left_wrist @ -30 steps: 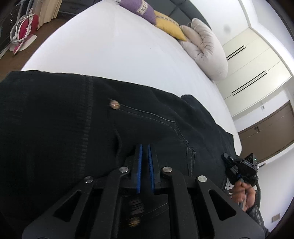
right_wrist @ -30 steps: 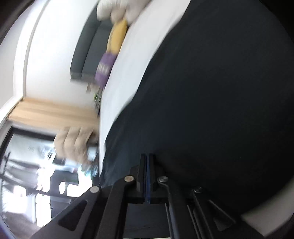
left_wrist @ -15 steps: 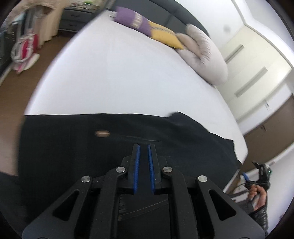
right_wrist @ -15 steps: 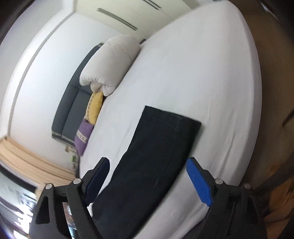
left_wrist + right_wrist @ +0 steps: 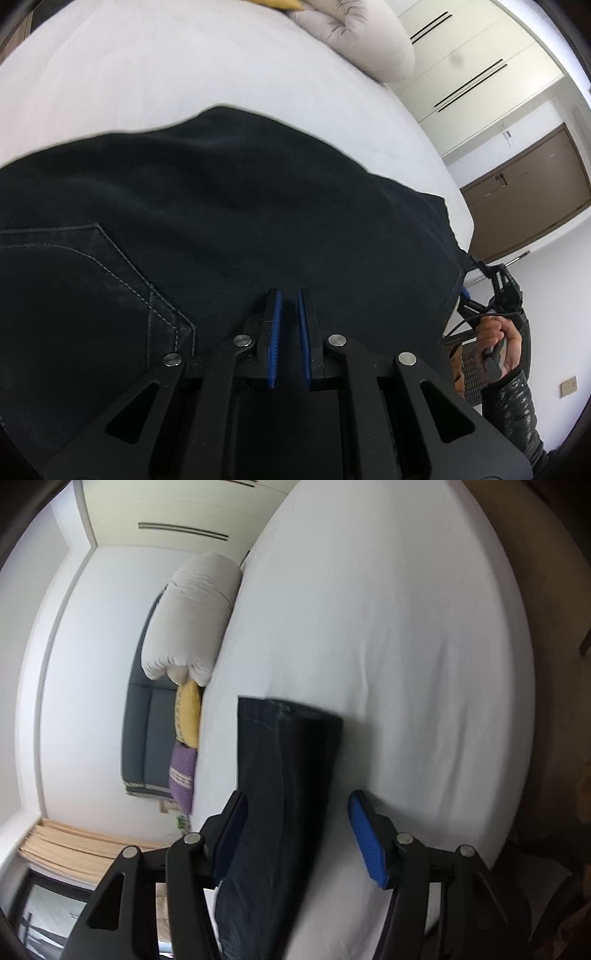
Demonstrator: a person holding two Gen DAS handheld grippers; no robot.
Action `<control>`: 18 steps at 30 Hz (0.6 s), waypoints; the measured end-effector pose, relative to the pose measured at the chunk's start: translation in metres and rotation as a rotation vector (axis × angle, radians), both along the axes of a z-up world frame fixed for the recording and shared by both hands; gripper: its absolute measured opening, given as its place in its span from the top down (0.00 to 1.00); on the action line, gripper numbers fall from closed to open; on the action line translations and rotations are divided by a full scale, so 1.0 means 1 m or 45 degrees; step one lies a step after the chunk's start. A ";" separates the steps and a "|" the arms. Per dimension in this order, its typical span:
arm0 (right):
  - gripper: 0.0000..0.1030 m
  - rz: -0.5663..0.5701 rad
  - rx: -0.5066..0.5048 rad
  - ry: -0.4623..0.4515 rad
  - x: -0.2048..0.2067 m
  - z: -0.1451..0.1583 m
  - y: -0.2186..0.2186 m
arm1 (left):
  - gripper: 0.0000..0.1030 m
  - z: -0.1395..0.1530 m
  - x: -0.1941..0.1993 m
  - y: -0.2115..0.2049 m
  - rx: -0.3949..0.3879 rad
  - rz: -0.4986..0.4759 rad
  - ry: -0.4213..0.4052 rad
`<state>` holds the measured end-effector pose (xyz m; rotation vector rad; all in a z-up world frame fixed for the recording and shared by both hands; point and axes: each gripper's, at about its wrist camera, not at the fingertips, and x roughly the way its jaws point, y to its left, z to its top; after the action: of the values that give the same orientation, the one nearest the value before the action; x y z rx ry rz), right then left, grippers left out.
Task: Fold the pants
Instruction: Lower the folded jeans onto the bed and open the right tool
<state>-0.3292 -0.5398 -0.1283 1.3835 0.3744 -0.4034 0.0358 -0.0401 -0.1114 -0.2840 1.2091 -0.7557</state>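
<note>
Dark denim pants [image 5: 229, 206] lie flat on a white bed [image 5: 147, 74], with a stitched pocket at the left. My left gripper [image 5: 290, 299] hovers low over the pants, its blue pads nearly together with a narrow gap and nothing between them. In the right wrist view the pants [image 5: 284, 775] stretch away as a long folded strip ending in a hem. My right gripper [image 5: 299, 812] is open wide above that strip, empty. The right gripper and the hand holding it [image 5: 495, 343] show at the pants' far right edge in the left wrist view.
A rolled white duvet [image 5: 192, 616], a yellow pillow [image 5: 188, 712] and a purple pillow [image 5: 183, 775] sit at the head of the bed by a dark headboard. White wardrobes [image 5: 480, 62] and a brown door [image 5: 532, 192] stand beyond the bed.
My left gripper has moved right along the pants, from the button to past the pocket. My right gripper has opened, let go of the fabric and drawn back above the leg.
</note>
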 end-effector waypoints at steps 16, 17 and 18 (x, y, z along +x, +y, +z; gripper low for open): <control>0.90 0.042 0.031 -0.064 0.039 -0.010 -0.022 | 0.92 -0.017 -0.009 0.028 -0.046 0.021 0.021; 0.91 0.049 0.027 -0.044 0.041 -0.011 -0.022 | 0.92 -0.016 -0.009 0.028 -0.046 0.021 0.020; 0.92 0.046 0.028 -0.047 0.042 -0.012 -0.022 | 0.92 -0.016 -0.009 0.032 -0.046 0.020 0.020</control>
<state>-0.2876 -0.5616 -0.1400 1.4016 0.3740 -0.3445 0.0272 -0.0080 -0.1271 -0.3295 1.2074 -0.7632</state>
